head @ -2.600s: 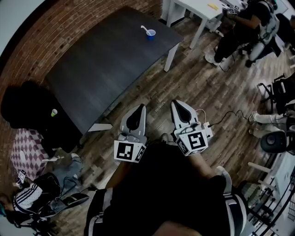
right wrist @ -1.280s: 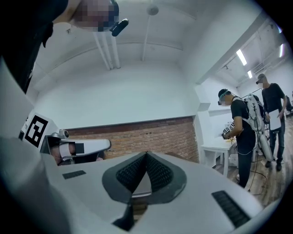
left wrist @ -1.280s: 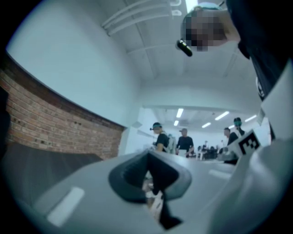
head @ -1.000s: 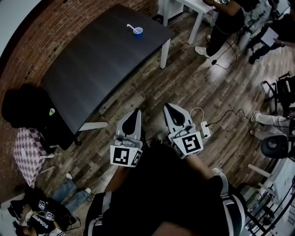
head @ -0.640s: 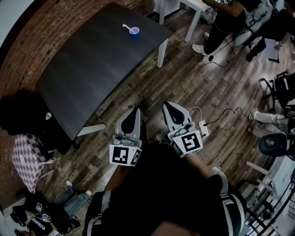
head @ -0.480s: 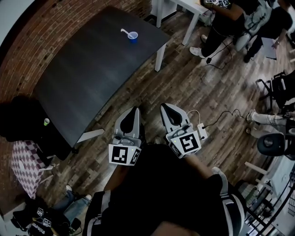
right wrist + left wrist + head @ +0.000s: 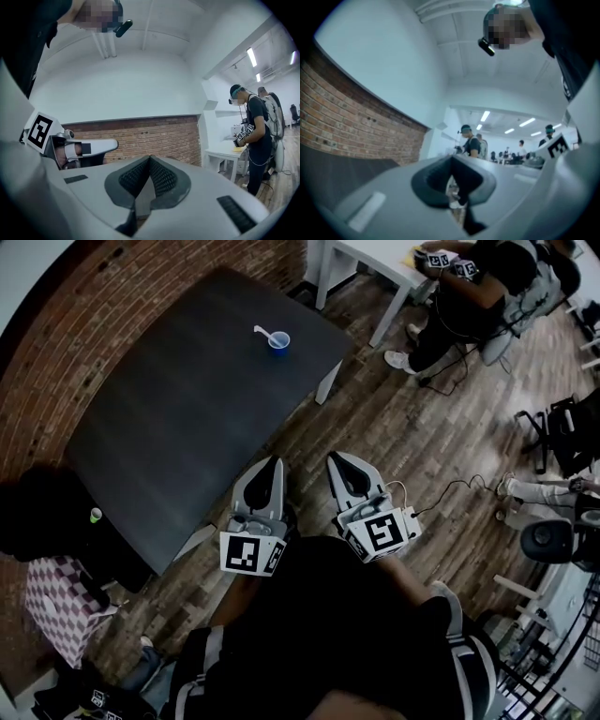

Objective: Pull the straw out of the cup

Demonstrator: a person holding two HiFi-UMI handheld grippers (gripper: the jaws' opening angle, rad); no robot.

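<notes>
The blue cup (image 7: pixel 279 340) stands on the dark table (image 7: pixel 178 418), near the table's far right corner, with the white straw (image 7: pixel 262 332) in it, leaning out to the left. Nothing else lies on the tabletop.

The left gripper (image 7: pixel 275 461) and the right gripper (image 7: pixel 334 457) are held side by side over the wooden floor (image 7: pixel 394 437), just short of the table's near edge and well apart from the cup. In each gripper view the ribbed pads meet at the tip: both pairs of jaws are clenched, with nothing between them.

A brick wall (image 7: pixel 103 296) runs along the table's far and left sides. At the table's left end sits a black mass (image 7: pixel 47 512), too dark to name, with a small green object (image 7: pixel 96 515) on it; below that lies a pink-and-white checked thing (image 7: pixel 56 601). A white table (image 7: pixel 375 259) stands beyond the dark table's right corner, and a person in dark clothes (image 7: pixel 478 296) stands at it. A cable (image 7: pixel 450 488) trails over the floor to the right of the right gripper, and chairs (image 7: pixel 553 540) crowd the right edge.

The table's near long edge is free of things, with a white leg (image 7: pixel 328 385) under the right corner. Bare floor lies open between the grippers and that corner.
</notes>
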